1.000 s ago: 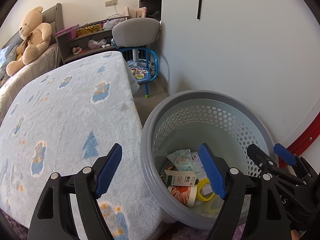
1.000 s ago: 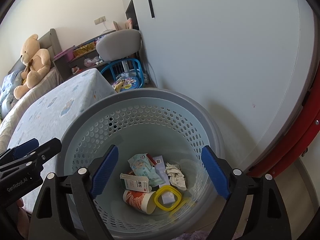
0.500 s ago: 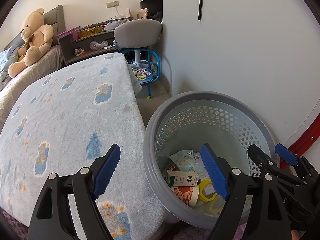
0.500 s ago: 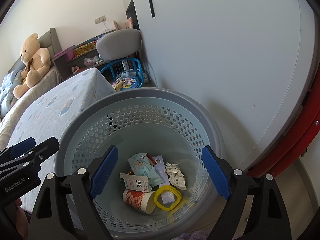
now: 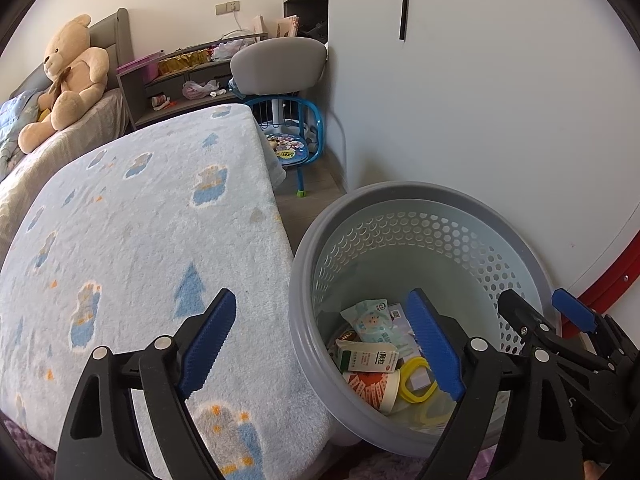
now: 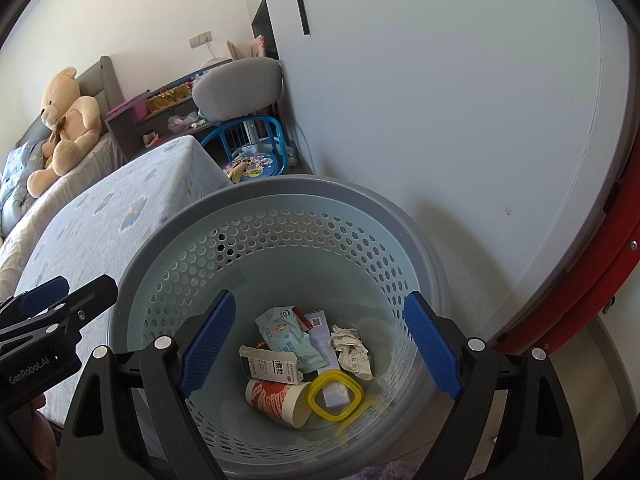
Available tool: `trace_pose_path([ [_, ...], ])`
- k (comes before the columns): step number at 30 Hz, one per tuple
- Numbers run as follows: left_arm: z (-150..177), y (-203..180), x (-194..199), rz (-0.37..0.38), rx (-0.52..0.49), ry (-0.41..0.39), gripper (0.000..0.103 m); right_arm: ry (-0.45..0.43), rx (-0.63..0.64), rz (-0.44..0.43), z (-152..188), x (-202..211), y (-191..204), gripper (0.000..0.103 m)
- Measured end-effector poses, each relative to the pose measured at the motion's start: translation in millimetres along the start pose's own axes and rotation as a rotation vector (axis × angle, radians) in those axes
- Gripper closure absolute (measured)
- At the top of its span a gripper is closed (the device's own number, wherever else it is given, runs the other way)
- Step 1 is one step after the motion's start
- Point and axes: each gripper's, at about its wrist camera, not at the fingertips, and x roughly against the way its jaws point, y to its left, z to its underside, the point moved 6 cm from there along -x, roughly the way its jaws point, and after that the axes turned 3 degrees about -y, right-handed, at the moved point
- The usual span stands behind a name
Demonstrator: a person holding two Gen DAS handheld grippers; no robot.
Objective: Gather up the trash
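Here the left gripper point(image 5: 322, 344) straddles the basket point(image 5: 304, 280) rim at the lower middle of its view, its jaws opening with nothing clamped between them, the blanket point(image 5: 132, 220) filling the left side. The right gripper point(image 6: 320, 344) hangs spread wide and empty over the basket's mouth. At the basket's bottom lie a paper cup point(image 6: 280, 398), a small carton point(image 6: 270, 366), a wipes packet point(image 6: 286, 336), crumpled paper point(image 6: 354, 350) and a yellow ring point(image 6: 336, 394).

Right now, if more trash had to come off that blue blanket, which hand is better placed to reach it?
The left. The left gripper straddles the blue blanket and the basket rim, its jaws opening with nothing between them. The right gripper hangs open over the basket's trash, farther from the blanket.
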Motion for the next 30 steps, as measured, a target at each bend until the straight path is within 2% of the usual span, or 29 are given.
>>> trace_pose_path([
  [30,-2.9,-0.7,1.7,-0.018,-0.013,-0.013,0.020,0.002,0.000,-0.002,1.1,-1.5,0.3,0.018],
])
